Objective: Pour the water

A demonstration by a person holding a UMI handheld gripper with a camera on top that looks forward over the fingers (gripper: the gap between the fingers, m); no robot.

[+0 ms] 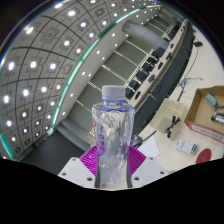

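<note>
Claw (112, 172) tight around ribbed clear plastic bottle (111, 135)

The water bottle (110, 135) is clear, glossy plastic with a ribbed cap, held between the gripper (110, 168) fingers' magenta ridged pads (96, 160). At three o'clock, a matt brown cardboard box (205, 112) sits on a smooth pale table (165, 125).

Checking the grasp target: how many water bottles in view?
1. The water bottle stands upright, clamped between the tool's pink pads. Others may be hidden behind it.
</note>
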